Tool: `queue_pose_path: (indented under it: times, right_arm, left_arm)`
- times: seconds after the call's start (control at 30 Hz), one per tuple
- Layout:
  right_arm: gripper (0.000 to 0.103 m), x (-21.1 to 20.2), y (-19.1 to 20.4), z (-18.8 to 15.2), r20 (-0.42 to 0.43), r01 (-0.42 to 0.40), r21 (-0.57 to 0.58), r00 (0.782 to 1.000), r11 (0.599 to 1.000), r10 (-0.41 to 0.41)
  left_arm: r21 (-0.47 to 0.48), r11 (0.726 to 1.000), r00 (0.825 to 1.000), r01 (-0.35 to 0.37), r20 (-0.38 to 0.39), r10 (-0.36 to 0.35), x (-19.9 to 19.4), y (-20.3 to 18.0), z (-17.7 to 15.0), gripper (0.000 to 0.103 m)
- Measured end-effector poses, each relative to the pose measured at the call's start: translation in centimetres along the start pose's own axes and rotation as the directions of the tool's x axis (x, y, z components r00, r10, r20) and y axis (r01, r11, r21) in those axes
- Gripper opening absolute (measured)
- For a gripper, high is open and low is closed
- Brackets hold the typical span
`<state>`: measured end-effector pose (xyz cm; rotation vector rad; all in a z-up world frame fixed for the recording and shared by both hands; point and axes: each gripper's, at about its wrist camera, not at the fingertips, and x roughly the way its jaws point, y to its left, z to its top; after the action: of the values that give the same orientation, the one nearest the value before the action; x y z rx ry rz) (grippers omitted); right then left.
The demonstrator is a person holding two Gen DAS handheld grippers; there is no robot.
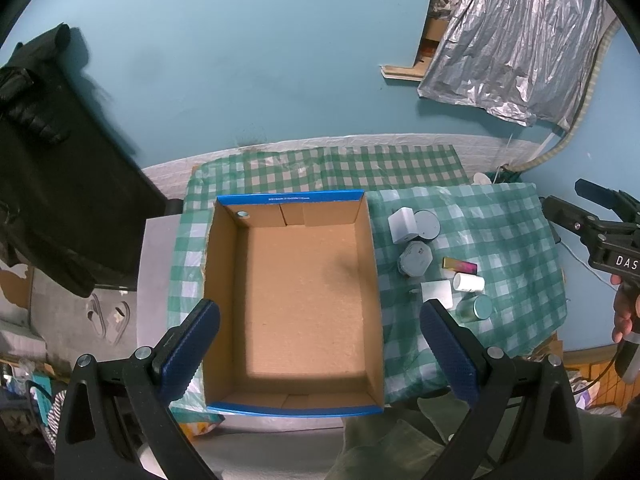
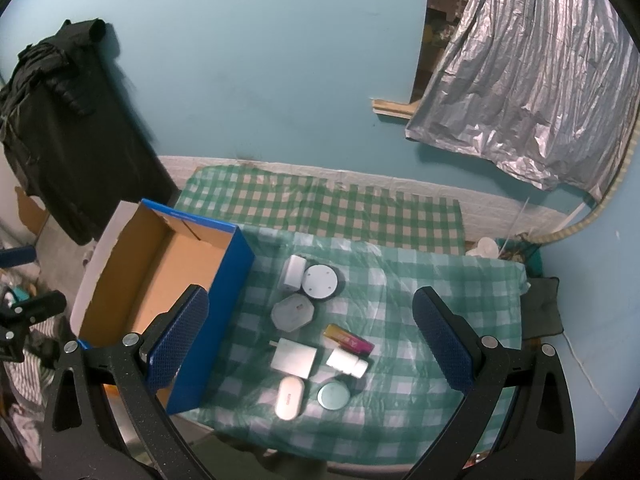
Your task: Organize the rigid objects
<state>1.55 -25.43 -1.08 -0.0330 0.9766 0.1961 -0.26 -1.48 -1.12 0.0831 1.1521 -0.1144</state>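
Note:
An empty blue cardboard box (image 1: pixel 294 199) (image 2: pixel 208 304) stands on the left of a green checked table. Right of it lie several small items: a white cube charger (image 2: pixel 294 273), a round white disc (image 2: pixel 320 282), an octagonal grey case (image 2: pixel 292 312), a flat white adapter (image 2: pixel 294 358), a yellow-pink stick (image 2: pixel 349 340), a white bottle (image 2: pixel 346 362), a teal round tin (image 2: pixel 333 396) and a white oval case (image 2: pixel 289 398). My left gripper (image 1: pixel 318 354) hovers open above the box. My right gripper (image 2: pixel 310 344) hovers open above the items, holding nothing.
The checked cloth (image 2: pixel 440 320) covers the table, whose right edge drops toward a blue wall. Black clothing (image 1: pixel 48 160) hangs at the left. A crinkled silver sheet (image 2: pixel 520 80) hangs at the upper right. A hand (image 1: pixel 622 312) holds the right gripper's handle.

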Motion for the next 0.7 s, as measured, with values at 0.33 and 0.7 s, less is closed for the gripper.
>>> queue_pose_path:
  times: [0.33,0.7]
  right_arm:
    - [0.102,0.0,0.0,-0.1,-0.004,-0.001,0.000,1.000,1.000,0.001]
    - [0.102,0.0,0.6,-1.0,-0.012,-0.002,-0.004,1.000,1.000,0.002]
  left_arm:
    - [-0.003,1.000,1.000,-0.001,-0.004,0.001,0.1,0.2,0.0,0.101]
    - [-0.012,1.000,1.000,-0.004,-0.012,0.004,0.1,1.1,-1.0,0.101]
